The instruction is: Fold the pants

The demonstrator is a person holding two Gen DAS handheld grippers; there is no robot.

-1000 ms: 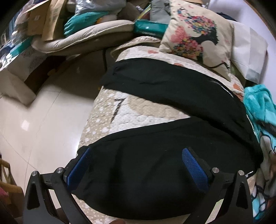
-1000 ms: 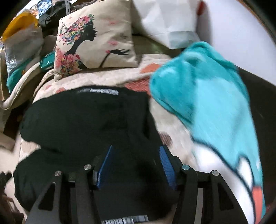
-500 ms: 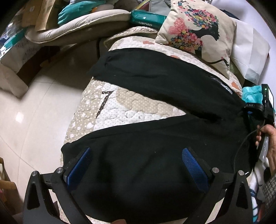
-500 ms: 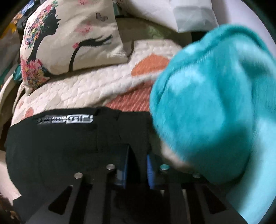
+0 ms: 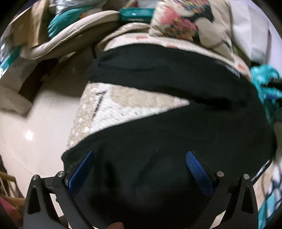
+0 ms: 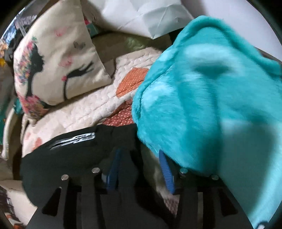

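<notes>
Black pants [image 5: 176,133] lie spread in a V on a quilted bed cover [image 5: 126,107]. The far leg [image 5: 158,70] runs across the top and the near leg sits under my left gripper [image 5: 139,154]. That gripper hovers just above the near leg, wide open, with nothing pinched. In the right wrist view the pants' waist [image 6: 70,158], with its silver label [image 6: 74,139], lies at the lower left. My right gripper [image 6: 139,152] is at the waist's right edge, its jaws opening. Black cloth lies loose between the blue pads [image 6: 114,169], which do not press on it.
A fluffy teal blanket [image 6: 202,96] crowds the right gripper's right side and touches its right finger. A printed pillow [image 6: 58,61] and a white paper bag [image 6: 141,15] lie at the back. Shiny floor [image 5: 35,123] drops off at the bed's left, with clutter beyond.
The right gripper shut on the waist edge half a second ago and now stands apart again, shifted toward the teal blanket. The left gripper sank closer to the near leg.
</notes>
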